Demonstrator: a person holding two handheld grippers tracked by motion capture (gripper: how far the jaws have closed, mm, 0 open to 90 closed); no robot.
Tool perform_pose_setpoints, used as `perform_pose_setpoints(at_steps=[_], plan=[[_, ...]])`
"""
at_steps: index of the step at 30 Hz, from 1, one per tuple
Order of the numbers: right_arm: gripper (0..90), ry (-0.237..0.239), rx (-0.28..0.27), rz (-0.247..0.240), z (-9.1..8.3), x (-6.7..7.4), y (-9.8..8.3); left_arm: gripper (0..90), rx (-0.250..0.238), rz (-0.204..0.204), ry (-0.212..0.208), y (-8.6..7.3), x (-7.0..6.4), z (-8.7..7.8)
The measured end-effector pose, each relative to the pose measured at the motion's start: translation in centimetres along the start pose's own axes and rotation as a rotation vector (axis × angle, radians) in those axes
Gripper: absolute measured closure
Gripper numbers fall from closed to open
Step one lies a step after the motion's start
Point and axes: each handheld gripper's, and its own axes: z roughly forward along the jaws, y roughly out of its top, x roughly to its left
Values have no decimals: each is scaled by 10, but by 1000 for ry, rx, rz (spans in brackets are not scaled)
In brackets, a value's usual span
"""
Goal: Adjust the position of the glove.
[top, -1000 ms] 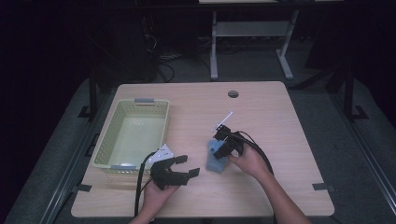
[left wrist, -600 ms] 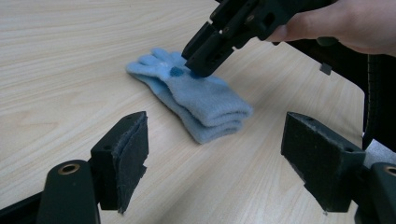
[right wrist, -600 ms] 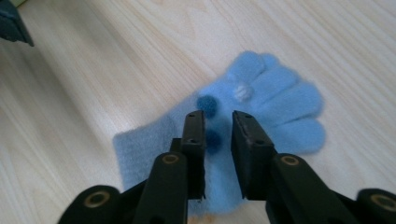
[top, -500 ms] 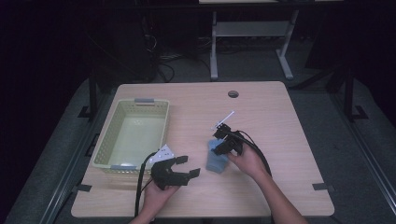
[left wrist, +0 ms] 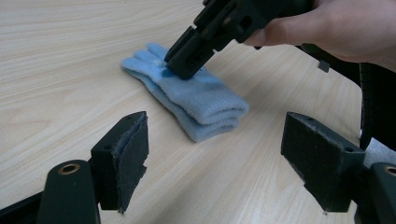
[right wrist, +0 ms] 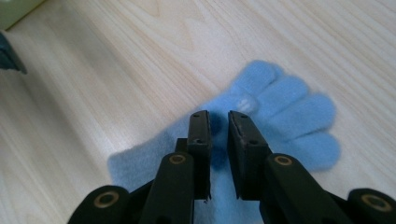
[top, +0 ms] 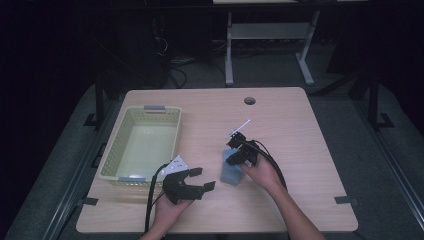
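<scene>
A light blue knitted glove (top: 231, 172) lies folded flat on the wooden table (top: 300, 130), right of centre. My right gripper (top: 233, 155) presses down on it near the base of the fingers. Its jaws stand almost together with blue fabric pinched between them (right wrist: 219, 119). The glove's fingers (right wrist: 299, 105) spread out beyond the jaws. My left gripper (top: 202, 178) rests low on the table to the glove's left, open wide with nothing between its pads. From the left gripper view (left wrist: 217, 140), the glove (left wrist: 205, 100) lies just ahead with the right gripper (left wrist: 187, 65) on top of it.
A pale green plastic basket (top: 177, 132) stands on the left side of the table with nothing visible inside. A cable hole (top: 249, 100) sits near the far edge. Black cables trail from both grippers toward the near edge.
The right gripper has settled slightly lower onto the glove. The left gripper and the basket have not visibly moved.
</scene>
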Motion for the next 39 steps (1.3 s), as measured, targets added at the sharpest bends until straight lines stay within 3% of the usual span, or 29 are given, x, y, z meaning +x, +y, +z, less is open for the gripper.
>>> perform_pose_setpoints(at_steps=[5,10,13,16,19,25,28,31,32,33,36,37,39], plan=[[790,5,29,-1,11,0,0,233,1,-6,-2,0,0,0],[726,8,4,2,0,0,-1,236,5,-23,-11,1,1,3],[653,16,-22,34,-8,-1,-7,243,29,-40,-11,1,0,6],[523,17,-57,78,-17,-4,-17,244,66,-51,-6,4,-1,11],[458,32,-88,142,-25,-9,-27,246,82,-83,4,8,-2,17],[439,38,-123,214,-29,-17,-49,260,121,-146,29,22,2,33],[438,72,-139,258,-27,-23,-60,287,144,-165,42,28,5,42],[437,104,-157,302,-25,-27,-68,302,147,-234,26,33,10,49],[437,111,-166,306,-25,-28,-70,314,150,-280,21,35,14,53],[438,131,-180,330,-25,-30,-73,318,159,-277,39,37,15,55],[443,139,-196,336,-25,-31,-76,324,182,-284,59,39,19,60],[446,153,-200,345,-23,-30,-77,337,184,-320,56,39,23,63],[450,156,-190,353,-21,-29,-77,345,202,-337,65,39,28,67]])
